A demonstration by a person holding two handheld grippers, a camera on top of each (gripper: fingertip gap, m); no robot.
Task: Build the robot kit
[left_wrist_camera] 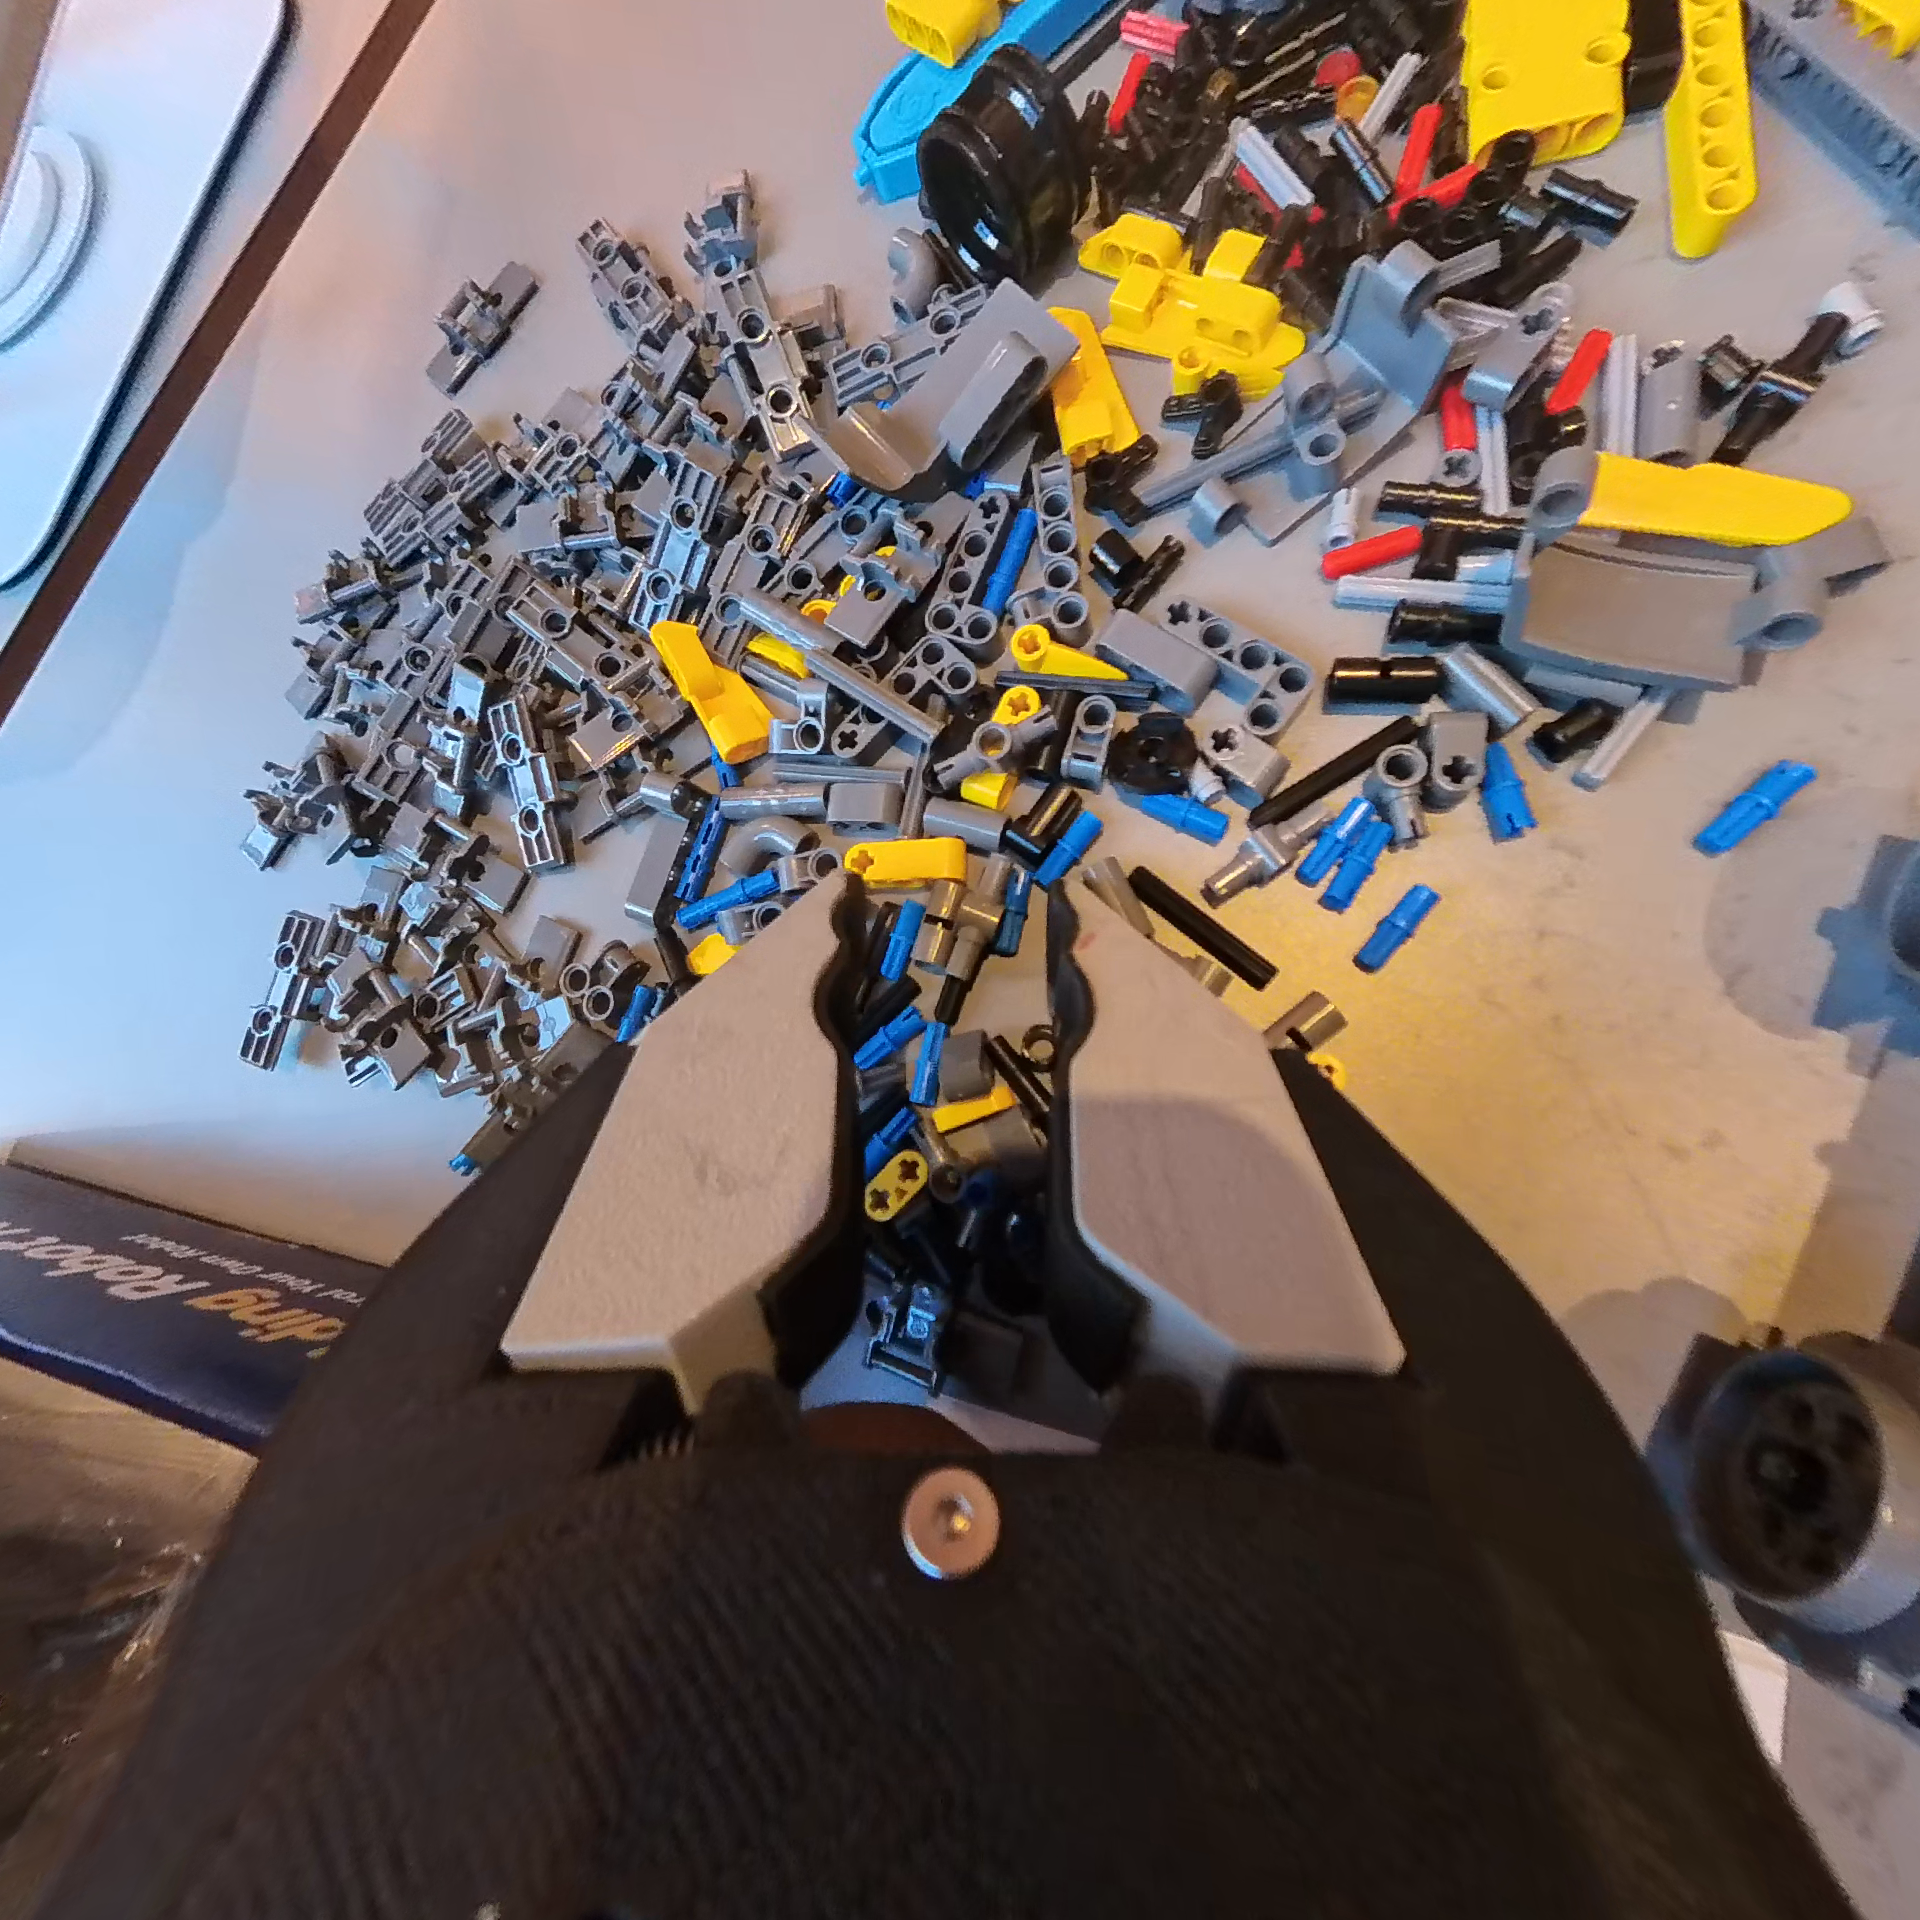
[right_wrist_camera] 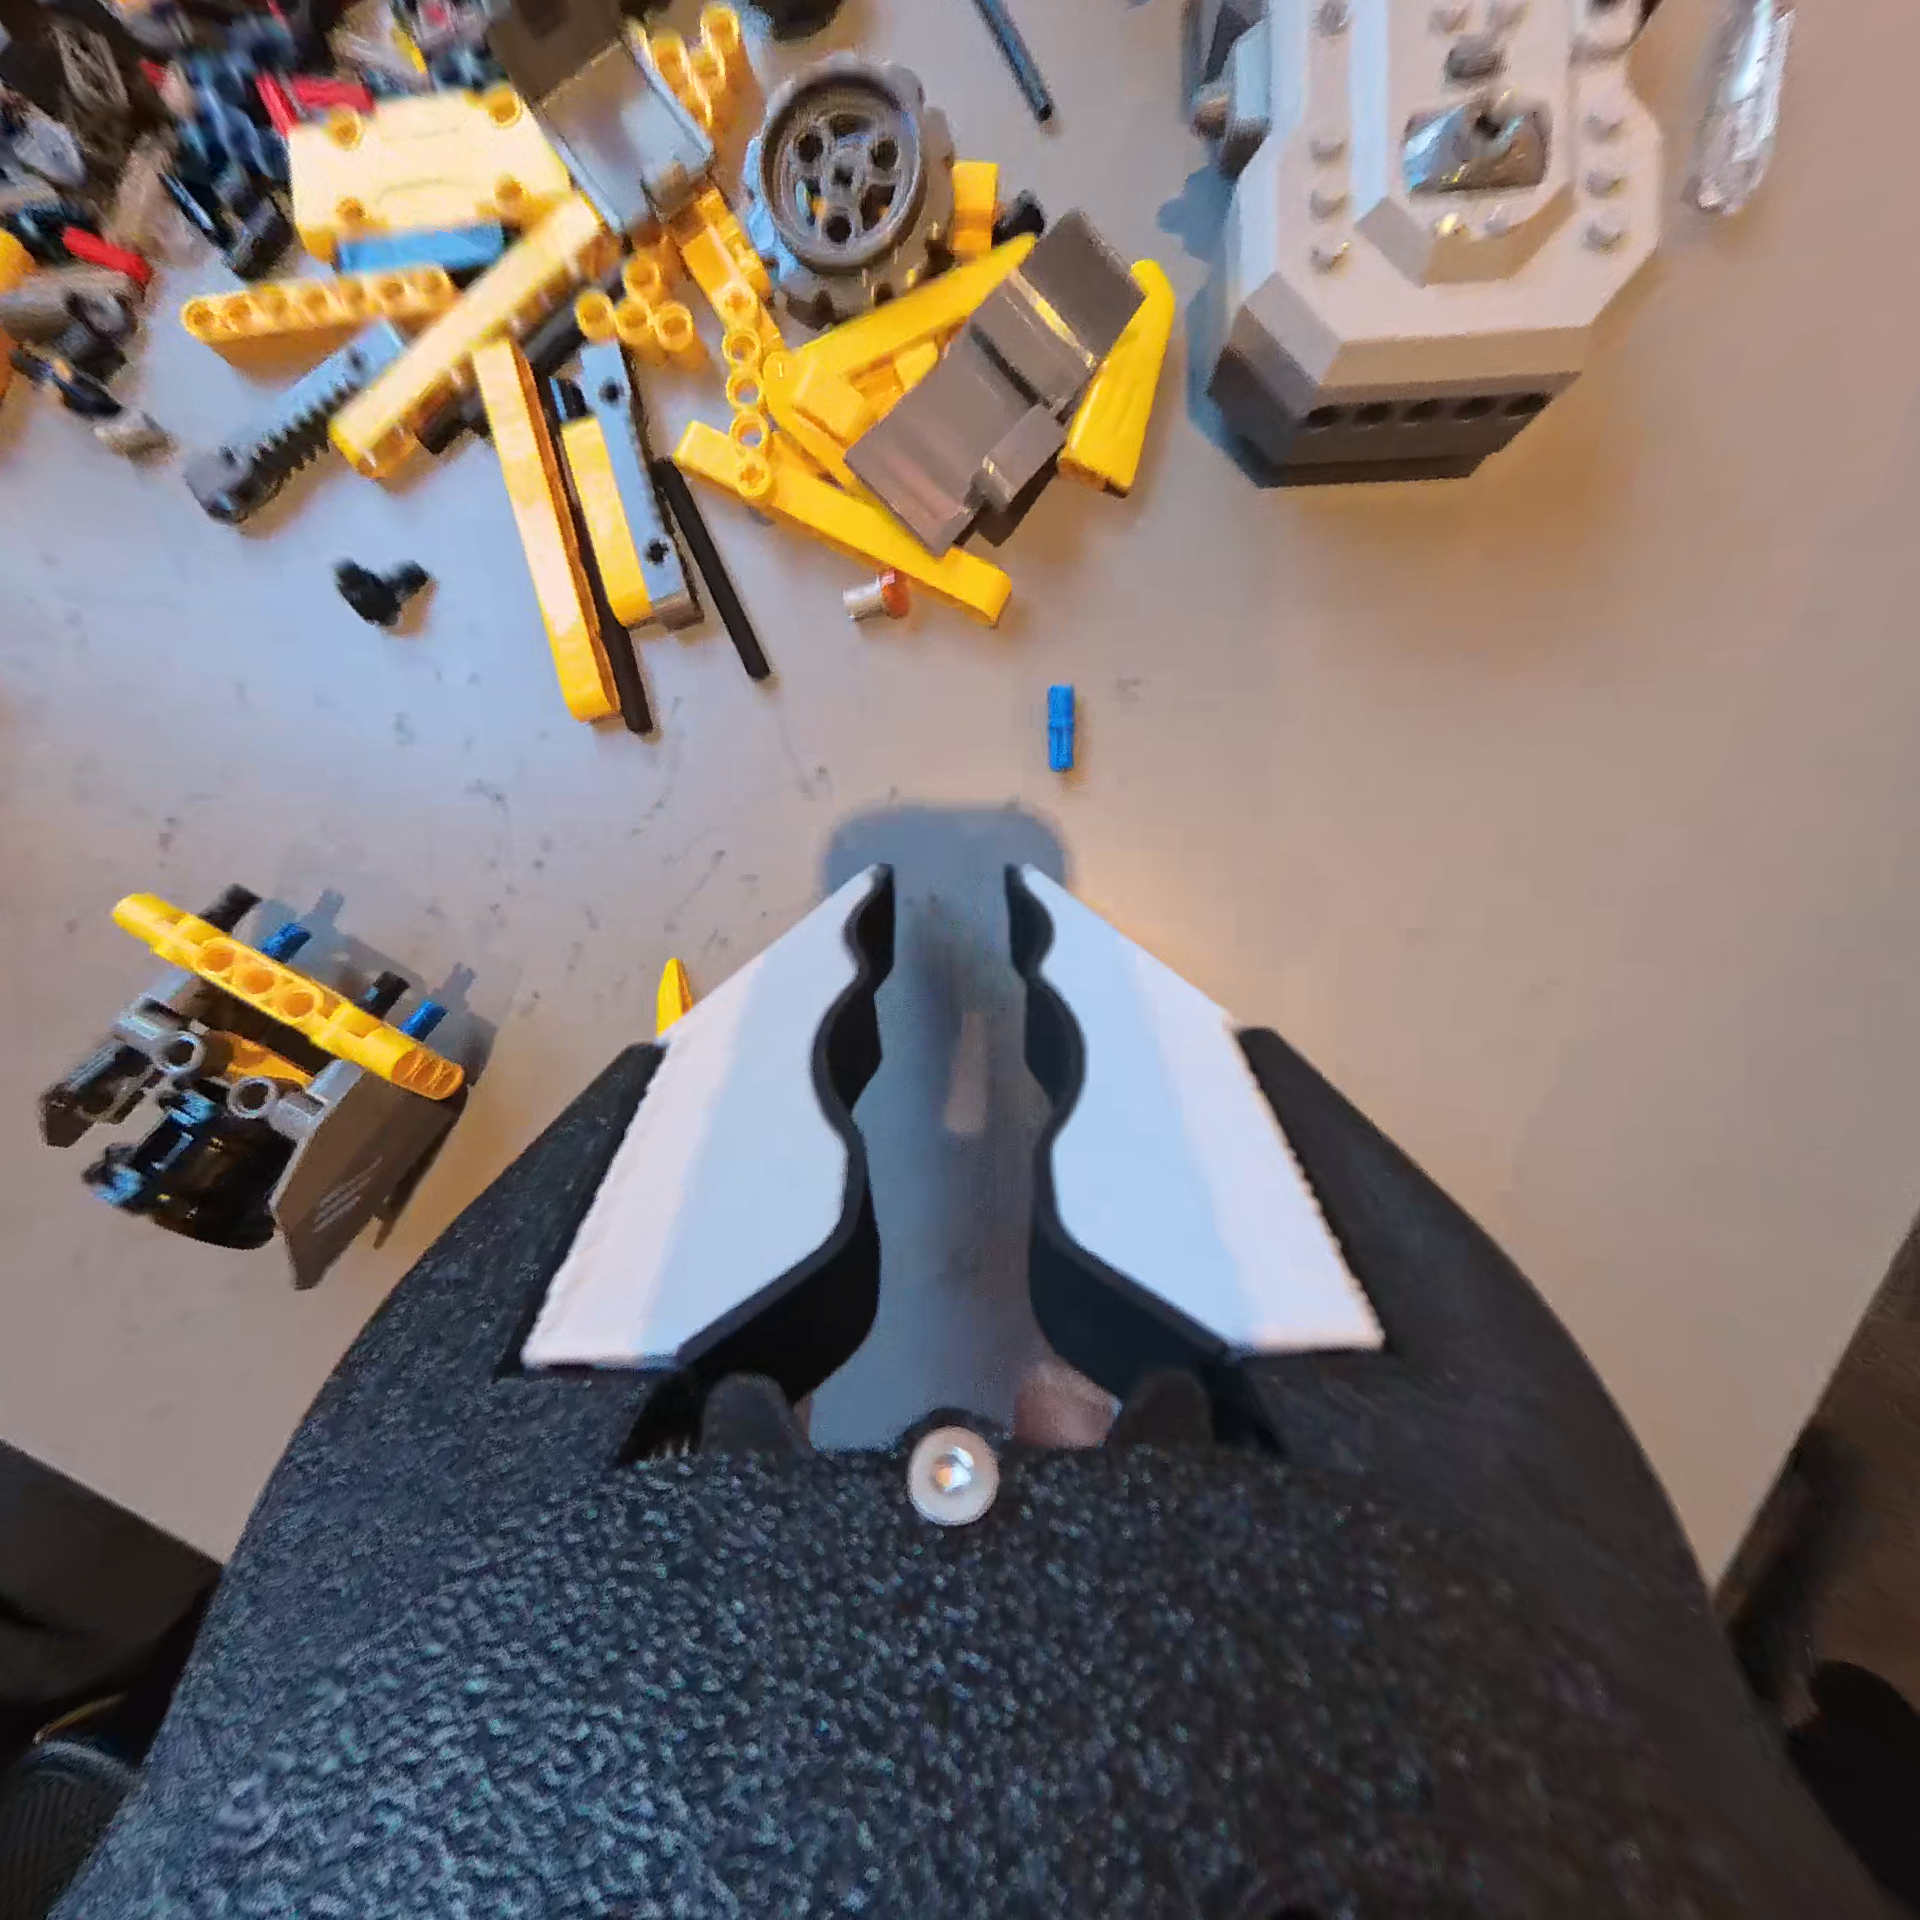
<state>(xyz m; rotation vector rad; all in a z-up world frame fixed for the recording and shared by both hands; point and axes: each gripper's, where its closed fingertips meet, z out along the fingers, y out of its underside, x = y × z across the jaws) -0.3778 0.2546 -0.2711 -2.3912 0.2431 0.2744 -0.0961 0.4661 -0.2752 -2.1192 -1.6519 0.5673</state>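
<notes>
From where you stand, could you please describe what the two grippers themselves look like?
Both look alike. The left gripper and the right gripper each have a black, rough-textured body, two light grey wedge-shaped fingers with wavy black inner pads, and one silver screw at the centre. No cables or sleeves show.

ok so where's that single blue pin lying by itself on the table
In the right wrist view, the blue pin lies alone on the bare table, just ahead of the right gripper, slightly right of its tips, below the yellow beams.

Left gripper [left_wrist_camera: 951, 894] and right gripper [right_wrist_camera: 948, 871], both angled downward, fingers slightly parted, empty.
</notes>
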